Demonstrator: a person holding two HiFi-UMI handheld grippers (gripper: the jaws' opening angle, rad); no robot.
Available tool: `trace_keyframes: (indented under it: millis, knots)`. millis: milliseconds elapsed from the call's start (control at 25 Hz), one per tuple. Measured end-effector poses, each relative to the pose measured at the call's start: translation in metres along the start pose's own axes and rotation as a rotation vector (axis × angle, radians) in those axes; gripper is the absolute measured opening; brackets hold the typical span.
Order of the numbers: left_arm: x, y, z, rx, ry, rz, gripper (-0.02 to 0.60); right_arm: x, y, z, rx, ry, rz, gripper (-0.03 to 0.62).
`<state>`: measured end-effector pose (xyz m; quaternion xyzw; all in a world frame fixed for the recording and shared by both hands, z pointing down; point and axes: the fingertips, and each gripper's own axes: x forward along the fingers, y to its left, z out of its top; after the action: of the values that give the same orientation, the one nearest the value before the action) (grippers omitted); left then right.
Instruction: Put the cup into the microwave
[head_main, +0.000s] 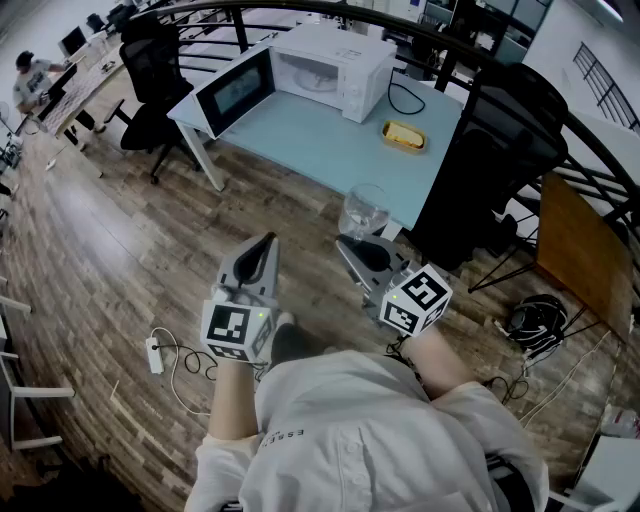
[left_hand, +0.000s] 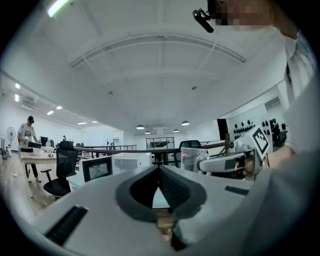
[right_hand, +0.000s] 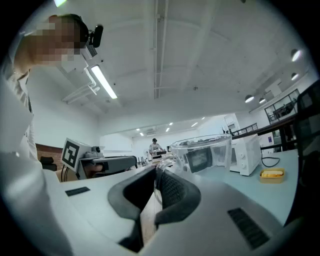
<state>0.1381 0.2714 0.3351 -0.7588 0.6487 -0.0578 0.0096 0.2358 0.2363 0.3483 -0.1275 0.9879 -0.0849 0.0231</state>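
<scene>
A clear glass cup (head_main: 363, 210) hangs in the air in front of the table's near edge, and my right gripper (head_main: 345, 243) is shut on its handle. In the right gripper view the cup (right_hand: 202, 152) stands upright just past the closed jaws of the right gripper (right_hand: 156, 172). My left gripper (head_main: 268, 240) is level beside it on the left, shut with nothing in it; its jaws meet at the tips of the left gripper (left_hand: 159, 167). The white microwave (head_main: 335, 65) sits at the far side of the table, with its door (head_main: 235, 92) swung open to the left.
The pale blue table (head_main: 330, 140) also carries a yellow dish (head_main: 404, 134) to the right of the microwave. Black office chairs (head_main: 155, 70) stand at the left and a black chair (head_main: 500, 150) at the table's right end. A power strip (head_main: 154, 355) lies on the wooden floor.
</scene>
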Motion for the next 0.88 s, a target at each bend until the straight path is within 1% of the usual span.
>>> trace_keyframes:
  millis: [400,600,880]
  knots:
    - [0.000,-0.003,-0.002,-0.014,0.001,-0.007,0.002,0.000,0.000,-0.001,-0.004,0.007,0.008,0.025]
    - [0.001,0.000,-0.009,-0.037,0.015,-0.007,0.002,0.001,0.001,-0.001,0.013,-0.006,0.020,0.025]
    - [0.007,0.013,-0.019,-0.042,0.037,-0.009,0.002,0.018,-0.003,-0.011,-0.008,0.028,0.034,0.025]
